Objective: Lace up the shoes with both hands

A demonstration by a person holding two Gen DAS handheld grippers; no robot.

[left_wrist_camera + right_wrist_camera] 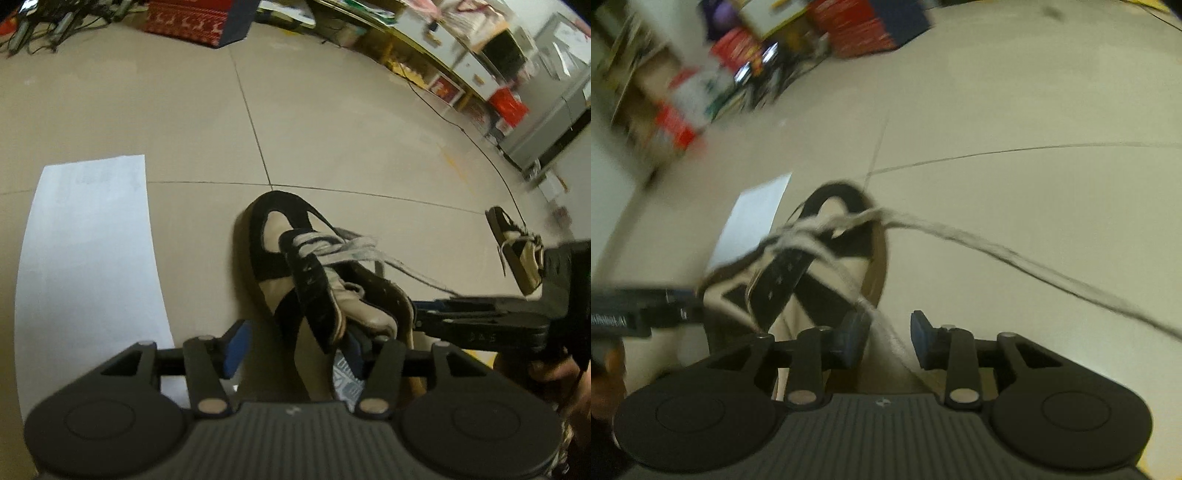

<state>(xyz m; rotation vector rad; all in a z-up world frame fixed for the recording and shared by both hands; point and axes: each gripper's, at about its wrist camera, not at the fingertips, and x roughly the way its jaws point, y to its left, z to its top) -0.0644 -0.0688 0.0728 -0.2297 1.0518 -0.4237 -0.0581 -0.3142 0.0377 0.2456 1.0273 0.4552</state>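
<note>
Left wrist view: shoe [295, 273] on the floor, between your half-open left gripper [295, 350] jaws; right gripper [890, 336] jaws apart, lace [886, 325] loose between them. Re-grip lace ends next

Black-and-beige shoe [295, 266], laces [343, 247] loose

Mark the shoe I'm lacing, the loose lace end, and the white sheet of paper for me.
shoe [264, 240]: left wrist view, on the black toe cap.
lace [1027, 260]: right wrist view, on the loose strand trailing right across the floor.
paper [88, 236]: left wrist view, on the middle of the sheet.
</note>
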